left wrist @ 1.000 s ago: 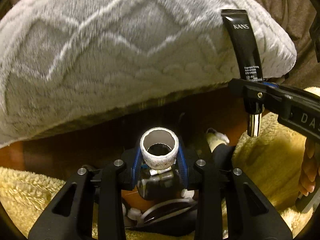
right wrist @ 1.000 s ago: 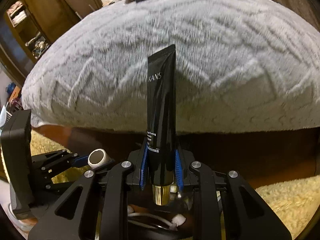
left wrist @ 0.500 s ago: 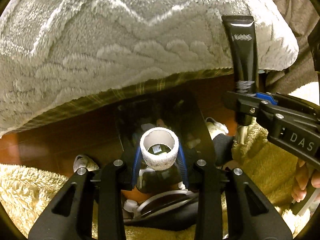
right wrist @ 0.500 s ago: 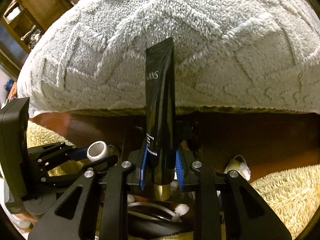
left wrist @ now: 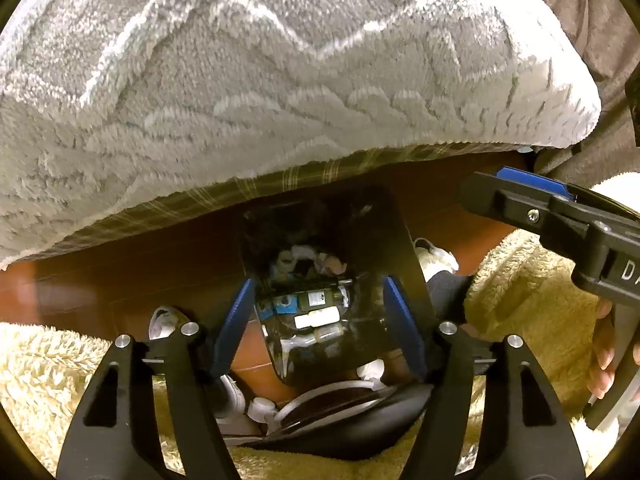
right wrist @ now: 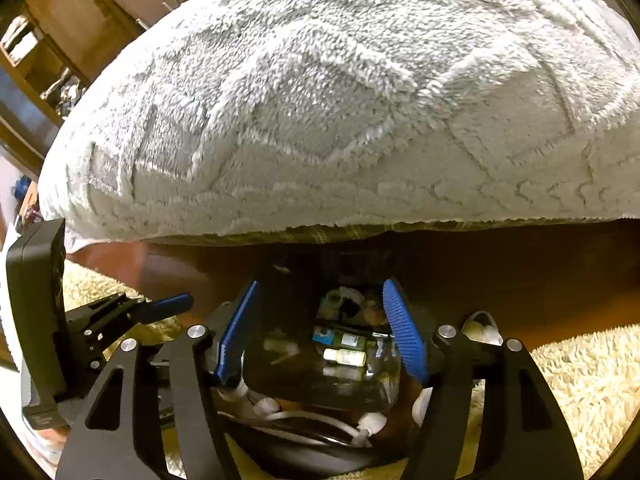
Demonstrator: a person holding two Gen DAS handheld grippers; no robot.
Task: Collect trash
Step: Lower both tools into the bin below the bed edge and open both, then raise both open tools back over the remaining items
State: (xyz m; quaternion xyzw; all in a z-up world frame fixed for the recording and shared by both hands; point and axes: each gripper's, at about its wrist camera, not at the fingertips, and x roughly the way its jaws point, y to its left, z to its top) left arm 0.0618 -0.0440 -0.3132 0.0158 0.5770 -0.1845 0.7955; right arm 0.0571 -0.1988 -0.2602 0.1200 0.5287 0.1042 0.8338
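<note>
Trash bin (left wrist: 332,280), black, sits directly ahead of and below both sets of jaws, mouth up, under the edge of the bed. Inside, between the jaws in both views: mixed trash (right wrist: 344,344) – a small white-capped bottle lying on its side, a dark green labelled item, a blue-and-white scrap, crumpled white bits further back. Label text too small to read.

Left gripper (left wrist: 316,320): jaws spread wide, blue pads either side of the bin opening, nothing between them.
Right gripper (right wrist: 320,328): jaws spread too, empty, straddling the same bin. From the left wrist view the right unit comes in from the right of the jaws; white letters "DA" readable on its body, rest cut off. A hand (left wrist: 604,356) is wrapped round its handle.

Beyond the jaws: grey fleece blanket (left wrist: 260,80) with a raised zigzag pattern hangs over the bed edge, plaid fabric strip showing under its hem. Reddish-brown wood floor (left wrist: 120,280) below that. Shaggy yellow rug (right wrist: 580,380) on both sides of the jaws. White cable and plugs (left wrist: 264,404) lie close beneath the jaws, next to the bin base.
</note>
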